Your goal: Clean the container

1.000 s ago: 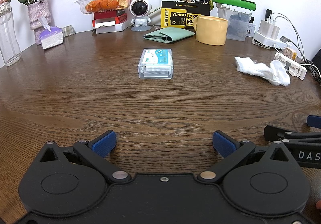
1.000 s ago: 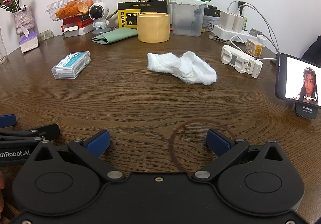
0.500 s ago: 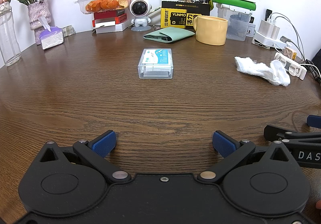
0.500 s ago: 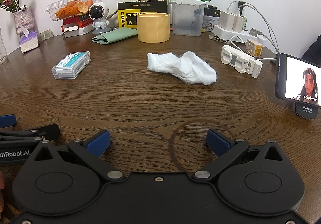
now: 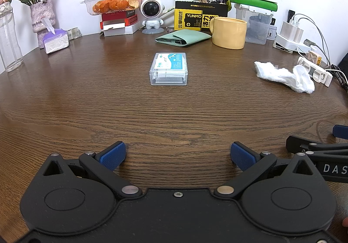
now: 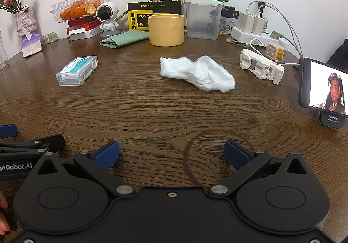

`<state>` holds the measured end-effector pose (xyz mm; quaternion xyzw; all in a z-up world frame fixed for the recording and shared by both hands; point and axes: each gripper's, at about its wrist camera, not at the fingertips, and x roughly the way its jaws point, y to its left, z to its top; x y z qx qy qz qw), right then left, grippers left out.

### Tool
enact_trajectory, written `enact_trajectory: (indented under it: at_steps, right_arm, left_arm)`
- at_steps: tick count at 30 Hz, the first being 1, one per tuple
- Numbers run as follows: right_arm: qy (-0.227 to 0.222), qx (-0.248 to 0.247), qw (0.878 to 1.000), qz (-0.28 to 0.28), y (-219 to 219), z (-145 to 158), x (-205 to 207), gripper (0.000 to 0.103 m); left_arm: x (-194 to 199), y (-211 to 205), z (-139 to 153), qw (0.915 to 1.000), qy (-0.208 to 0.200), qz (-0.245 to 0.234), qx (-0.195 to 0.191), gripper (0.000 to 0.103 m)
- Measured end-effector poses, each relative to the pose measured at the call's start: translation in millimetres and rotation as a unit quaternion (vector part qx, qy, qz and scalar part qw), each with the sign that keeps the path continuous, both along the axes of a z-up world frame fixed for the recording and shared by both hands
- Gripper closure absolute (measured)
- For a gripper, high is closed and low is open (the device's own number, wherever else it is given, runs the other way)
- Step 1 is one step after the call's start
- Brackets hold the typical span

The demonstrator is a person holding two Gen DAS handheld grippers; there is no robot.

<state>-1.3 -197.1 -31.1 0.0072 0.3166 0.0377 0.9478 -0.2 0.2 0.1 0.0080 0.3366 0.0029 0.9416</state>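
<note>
On dark wood table (image 5: pixel 174 112): small clear plastic container (image 5: pixel 168 68) lies flat, mid-table, straight ahead of left gripper (image 5: pixel 178 156), well apart from it. Left gripper jaws spread wide, grasping nothing. Right gripper (image 6: pixel 171 153) jaws likewise spread, empty. White crumpled cloth (image 6: pixel 198 73) ahead of right gripper, right of container, apart. Yellow mug (image 6: pixel 166 29) behind cloth.

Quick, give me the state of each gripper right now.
Left gripper: open, holding nothing, low over the table.
Right gripper: open, holding nothing, low over the table.
</note>
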Motion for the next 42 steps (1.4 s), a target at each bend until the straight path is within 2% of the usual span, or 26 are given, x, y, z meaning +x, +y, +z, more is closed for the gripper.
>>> enact_trajectory:
  at_steps: [5, 9, 12, 15, 19, 24, 25, 26, 29, 36, 39, 42]
  right_arm:
    - [0.000, 0.001, 1.000, 0.000, -0.9, 0.9, -0.8, 0.000]
    - [0.000, -0.001, 1.000, 0.004, -0.1, -0.2, -1.3, 0.000]
    - [0.000, -0.001, 1.000, 0.005, 0.0, -1.0, 0.2, 0.000]
    - [0.000, -0.001, 1.000, 0.005, -0.2, -1.6, 1.3, 0.000]
    - [0.000, -0.001, 1.000, 0.005, -0.1, -1.7, 1.1, 0.000]
    - [0.000, -0.001, 1.000, 0.005, 0.3, -0.9, -0.2, 0.000]
    - [0.000, -0.001, 1.000, 0.005, 0.5, -0.9, -0.1, 0.000]
    - [0.000, -0.001, 1.000, 0.005, 0.2, -0.9, -0.3, 0.000]
    - [0.001, -0.001, 1.000, 0.006, 0.1, -1.0, -0.1, 0.000]
    - [0.001, -0.001, 1.000, 0.006, -0.1, -1.3, -0.6, 0.000]
    - [0.001, -0.001, 1.000, 0.005, -0.1, -1.5, -0.5, 0.000]
    - [0.001, -0.001, 1.000, 0.005, -0.3, -1.7, -0.6, 0.000]
  left_arm:
    - [1.7, -0.9, 0.2, 1.0000, 0.000, 0.000, 0.003, 0.000]
    - [9.7, 4.4, 5.3, 0.9997, 0.009, -0.023, -0.002, 0.000]
    - [26.6, 9.9, 21.9, 0.9996, -0.026, -0.009, -0.005, 0.000]
    - [60.5, 6.2, 32.0, 0.9994, -0.032, -0.004, 0.013, 0.000]
    - [106.9, -2.9, 27.4, 0.9964, -0.042, 0.017, 0.071, 0.000]
    - [137.7, -0.2, 12.4, 0.9979, -0.004, 0.026, 0.058, 0.001]
    - [141.4, 0.3, 10.0, 0.9980, 0.000, 0.027, 0.057, 0.008]
    - [141.6, 0.6, 8.4, 0.9979, -0.002, 0.028, 0.059, 0.023]
    - [140.4, 5.1, 6.7, 0.9991, -0.001, 0.021, 0.036, 0.046]
    - [134.8, 8.7, 4.5, 0.9993, -0.018, -0.010, 0.032, 0.047]
    - [122.5, 9.4, 11.5, 0.9983, -0.023, -0.042, 0.034, 0.047]
    - [89.1, 12.1, 29.0, 0.9934, -0.051, -0.093, 0.044, 0.047]
